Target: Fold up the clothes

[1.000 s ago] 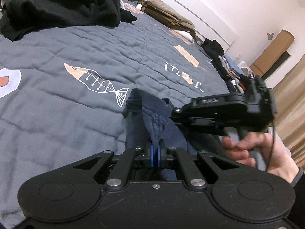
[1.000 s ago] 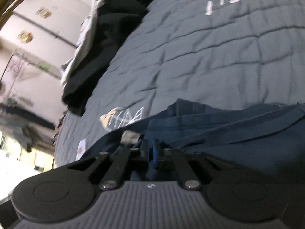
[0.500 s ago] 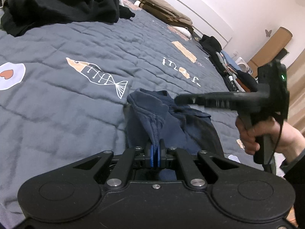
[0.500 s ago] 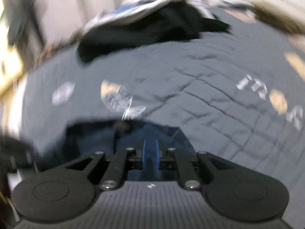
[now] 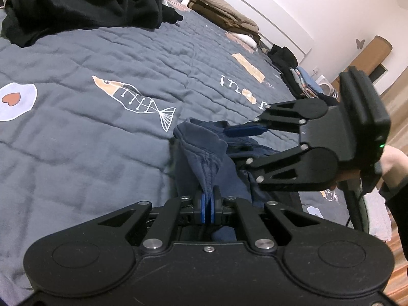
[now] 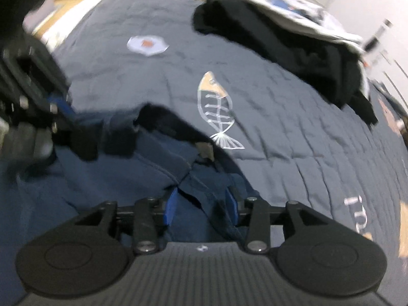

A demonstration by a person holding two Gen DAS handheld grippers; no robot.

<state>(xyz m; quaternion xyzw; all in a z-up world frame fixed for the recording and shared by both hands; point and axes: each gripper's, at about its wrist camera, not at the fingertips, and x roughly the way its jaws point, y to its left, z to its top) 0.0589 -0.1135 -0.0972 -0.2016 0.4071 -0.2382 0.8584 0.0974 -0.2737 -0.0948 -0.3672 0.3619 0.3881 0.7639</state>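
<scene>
A navy blue garment (image 5: 201, 150) lies bunched on the grey quilt, just right of the fish print. My left gripper (image 5: 209, 207) is shut on a gathered fold of the garment's hem, which rises from its blue pads. My right gripper (image 5: 237, 148) hovers open over the garment, held by a hand (image 5: 392, 163) at the right. In the right wrist view, the right gripper (image 6: 201, 206) stands open with the navy garment (image 6: 142, 163) lying between and under its blue pads. The left gripper (image 6: 58, 117) shows blurred at the left edge there.
A pile of black and white clothes (image 5: 84, 7) sits at the far left of the bed. Folded tan clothes (image 5: 221, 12) lie at the far end. More clothes (image 5: 303, 79) are stacked off the bed's right side. The grey quilt (image 5: 76, 132) spreads wide to the left.
My right gripper has let go of the garment, opened, and swung round to face across the garment toward the left gripper. The left gripper keeps its hold in place.
</scene>
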